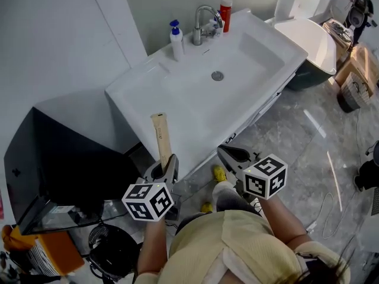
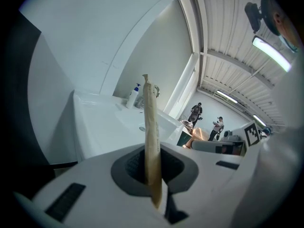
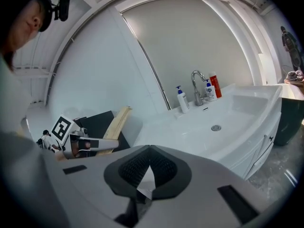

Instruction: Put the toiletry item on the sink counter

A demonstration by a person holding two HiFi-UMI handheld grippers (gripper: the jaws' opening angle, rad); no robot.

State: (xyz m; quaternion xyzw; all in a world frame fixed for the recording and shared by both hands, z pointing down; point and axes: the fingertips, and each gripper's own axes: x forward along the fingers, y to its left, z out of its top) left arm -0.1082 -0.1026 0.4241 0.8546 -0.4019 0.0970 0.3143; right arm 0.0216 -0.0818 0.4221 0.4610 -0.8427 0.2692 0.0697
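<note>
Clamping the tan toiletry item [image 1: 161,139] lengthwise, L gripper [image 1: 170,165] hangs at near edge of sink counter [image 1: 133,90], w/ item's long axis pointing across it; R gripper [image 1: 227,152] closed, empty, alongside.

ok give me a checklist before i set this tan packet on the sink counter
1. Left gripper shut on the long flat tan paper packet: ok.
2. Packet over the white sink counter: cannot tell.
3. Bare spot left of the basin: ok.
4. White pump bottle with blue cap, chrome tap and red bottle at the back: ok.
5. Right gripper shut, empty, apart from the packet: ok.
</note>
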